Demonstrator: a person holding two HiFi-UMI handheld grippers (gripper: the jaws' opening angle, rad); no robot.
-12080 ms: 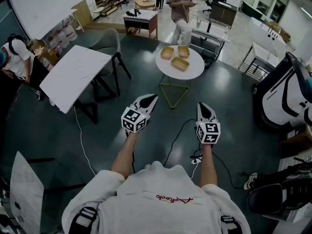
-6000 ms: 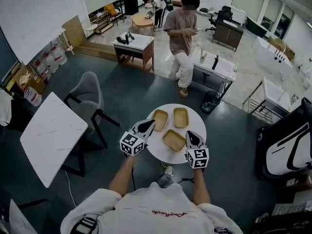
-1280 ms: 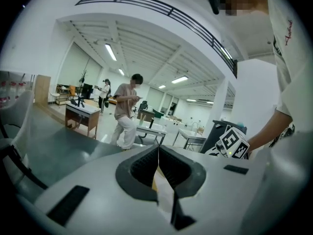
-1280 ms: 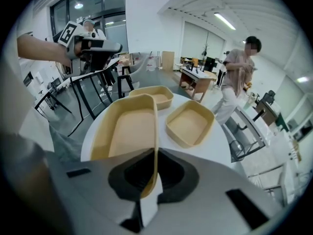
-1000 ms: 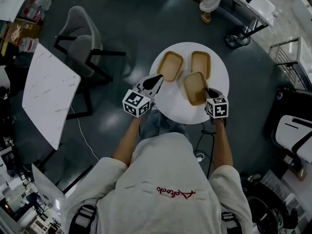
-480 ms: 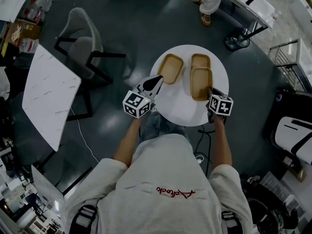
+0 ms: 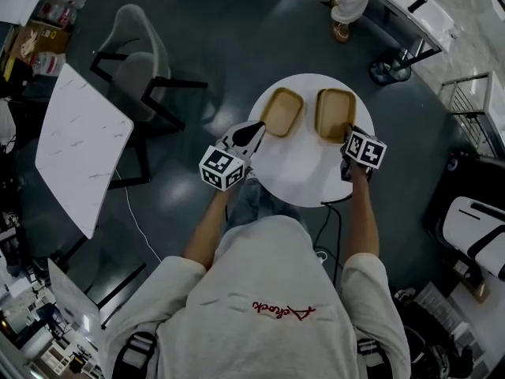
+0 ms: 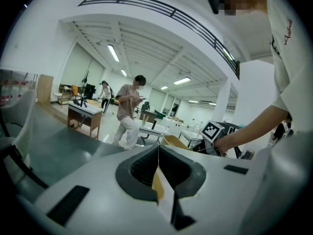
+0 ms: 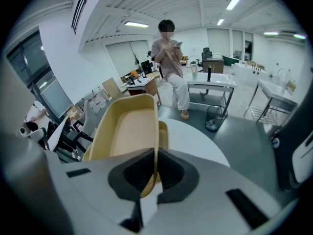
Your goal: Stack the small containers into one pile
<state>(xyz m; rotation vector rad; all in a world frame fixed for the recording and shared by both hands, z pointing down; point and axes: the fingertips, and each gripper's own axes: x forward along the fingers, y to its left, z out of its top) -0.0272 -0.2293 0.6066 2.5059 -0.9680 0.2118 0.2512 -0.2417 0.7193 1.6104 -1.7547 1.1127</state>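
Note:
Two tan trays show on the round white table. The left tray lies flat by itself. The right tray hangs by its near rim from my right gripper, shut on that rim. In the right gripper view this held tray tilts upward from the shut gripper. The edge of a third tray peeks out just beneath it. My left gripper hovers at the table's left edge beside the left tray, shut with nothing in it.
A grey chair and a white rectangular table stand to the left on the dark floor. A person stands beyond the round table, next to a white desk. A black bin sits behind the table.
My right gripper carried its tray from the table's front to the far right and turned it, so it now covers the tray that lay there. The left gripper stayed put.

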